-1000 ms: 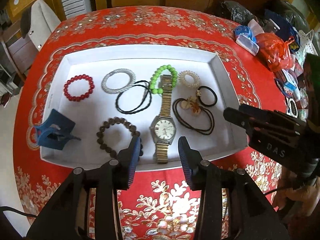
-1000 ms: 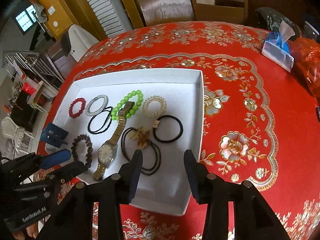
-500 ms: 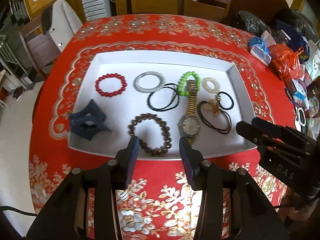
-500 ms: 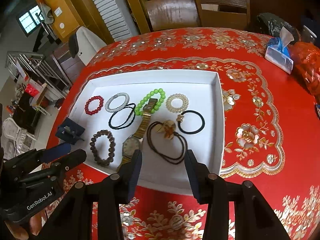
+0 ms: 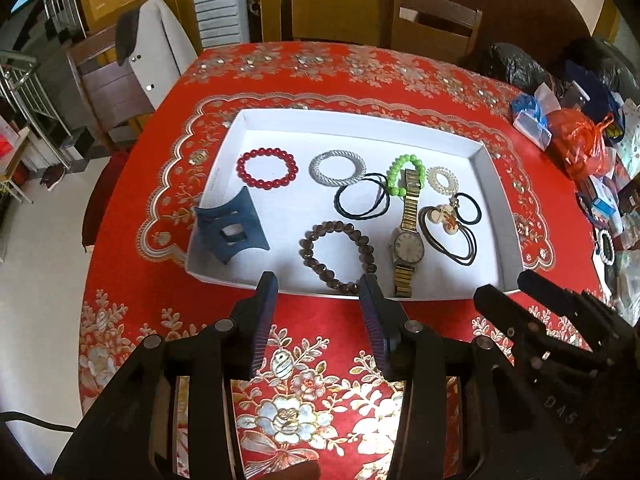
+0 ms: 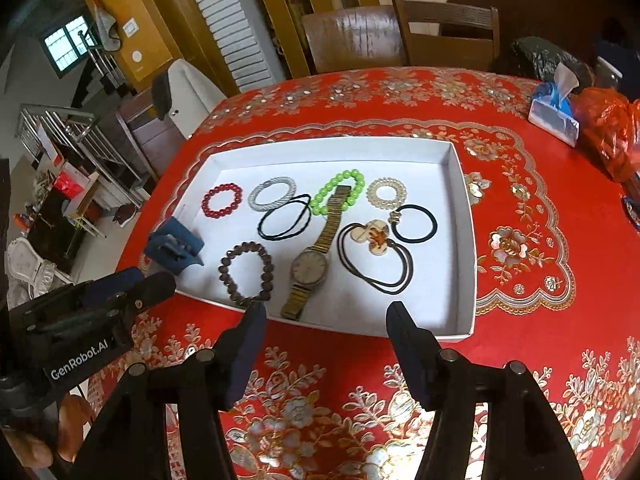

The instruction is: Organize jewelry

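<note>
A white tray (image 5: 360, 122) (image 6: 466, 216) on the red tablecloth holds a red bead bracelet (image 5: 267, 168) (image 6: 222, 199), a silver ring (image 5: 337, 167), a green bead bracelet (image 5: 405, 174) (image 6: 339, 192), a gold watch (image 5: 407, 240) (image 6: 310, 265), a brown bead bracelet (image 5: 338, 256) (image 6: 246, 274), black hair ties (image 5: 362, 202) and a blue hair claw (image 5: 228, 230) (image 6: 174, 246). My left gripper (image 5: 318, 286) hangs open and empty above the tray's near rim. My right gripper (image 6: 324, 314) is empty too, its jaws opening, just short of the tray's near edge.
Bags, a tissue pack (image 6: 554, 114) and an orange plastic bag (image 5: 580, 144) crowd the table's right side. Wooden chairs (image 6: 404, 38) stand behind the table. The table's rounded left edge (image 5: 96, 248) drops to the floor.
Both grippers have pulled back from over the tray toward the near side of the table and risen a little. The right gripper's jaws have spread wider.
</note>
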The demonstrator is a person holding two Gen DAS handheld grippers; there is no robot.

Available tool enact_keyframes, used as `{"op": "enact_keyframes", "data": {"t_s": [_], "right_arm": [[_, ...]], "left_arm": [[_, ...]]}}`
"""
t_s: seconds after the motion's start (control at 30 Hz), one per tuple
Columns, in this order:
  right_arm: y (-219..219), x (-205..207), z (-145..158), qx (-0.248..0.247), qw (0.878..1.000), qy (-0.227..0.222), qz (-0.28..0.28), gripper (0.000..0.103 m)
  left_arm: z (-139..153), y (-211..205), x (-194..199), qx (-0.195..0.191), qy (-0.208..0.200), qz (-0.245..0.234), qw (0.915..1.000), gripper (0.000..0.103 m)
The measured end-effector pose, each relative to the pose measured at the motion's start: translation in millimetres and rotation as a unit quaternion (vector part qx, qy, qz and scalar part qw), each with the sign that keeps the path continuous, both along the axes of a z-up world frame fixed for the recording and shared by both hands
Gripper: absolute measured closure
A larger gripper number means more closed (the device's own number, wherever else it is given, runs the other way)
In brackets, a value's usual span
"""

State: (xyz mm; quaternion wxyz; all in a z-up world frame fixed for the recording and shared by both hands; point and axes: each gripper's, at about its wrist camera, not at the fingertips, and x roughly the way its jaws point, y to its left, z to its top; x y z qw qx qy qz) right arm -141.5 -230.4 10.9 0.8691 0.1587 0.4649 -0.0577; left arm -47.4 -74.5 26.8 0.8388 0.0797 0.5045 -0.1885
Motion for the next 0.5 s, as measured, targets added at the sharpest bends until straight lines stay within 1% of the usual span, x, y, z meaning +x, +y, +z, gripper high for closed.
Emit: {"op": "enact_keyframes", "data": {"t_s": [0.2, 0.33, 0.5], "right_arm": [[7.7, -5.7, 7.3, -0.004, 1.000, -0.008, -0.003, 0.042], [12.2, -10.0, 9.5, -0.005, 1.000, -0.009, -0.004, 0.039], [16.6, -13.6, 9.4, -0.006, 1.000, -0.008, -0.003, 0.039]], "left_arm": [[9.4, 8.0, -7.9, 0.001, -0.018, -0.001, 0.9998, 0.062], [12.0, 11.6, -11.3, -0.002, -0.021, 0.001, 0.9998, 0.062], [12.5, 13.5, -14.7, -0.002, -0.022, 0.002, 0.9998, 0.062]]}}
